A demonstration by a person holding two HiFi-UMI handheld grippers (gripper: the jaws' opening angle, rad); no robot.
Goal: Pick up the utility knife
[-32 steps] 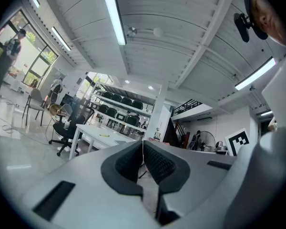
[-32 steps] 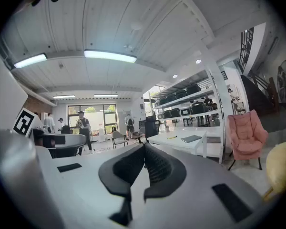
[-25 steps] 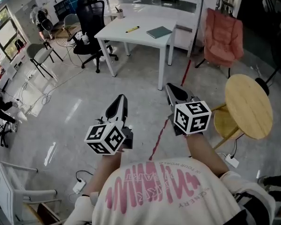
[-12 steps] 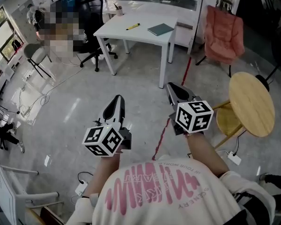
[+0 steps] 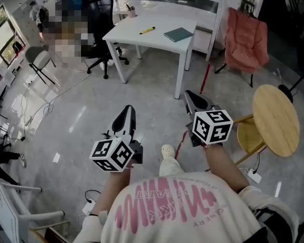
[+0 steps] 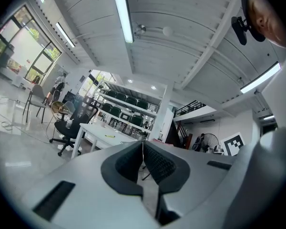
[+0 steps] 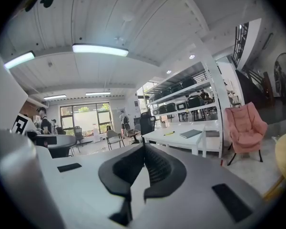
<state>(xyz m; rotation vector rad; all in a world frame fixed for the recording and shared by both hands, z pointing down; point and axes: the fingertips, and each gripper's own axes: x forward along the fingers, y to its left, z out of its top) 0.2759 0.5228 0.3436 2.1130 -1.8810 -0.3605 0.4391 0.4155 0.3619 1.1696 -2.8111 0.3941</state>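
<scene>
The utility knife [image 5: 147, 30] is a small yellow thing that lies on the white table [image 5: 157, 40] far ahead of me. The left gripper view shows the utility knife [image 6: 109, 136] small, and the right gripper view shows the utility knife [image 7: 169, 133] beside a notebook. My left gripper [image 5: 127, 110] and right gripper [image 5: 191, 96] are held side by side at waist height, well short of the table and pointing towards it. Both are shut with nothing between the pads. The left gripper [image 6: 143, 144] and right gripper [image 7: 143, 147] show their jaws pressed together.
A green notebook [image 5: 178, 34] lies on the same table. A black office chair [image 5: 99, 14] stands to its left and a pink armchair [image 5: 248, 39] to its right. A round wooden table [image 5: 276, 118] and a yellow stool [image 5: 248, 135] stand close on my right. Cables trail over the grey floor at the left.
Both grippers have moved forward together towards the white table, which now stands a little nearer. A white shoe has stepped into view between the arms. The jaws stay shut.
</scene>
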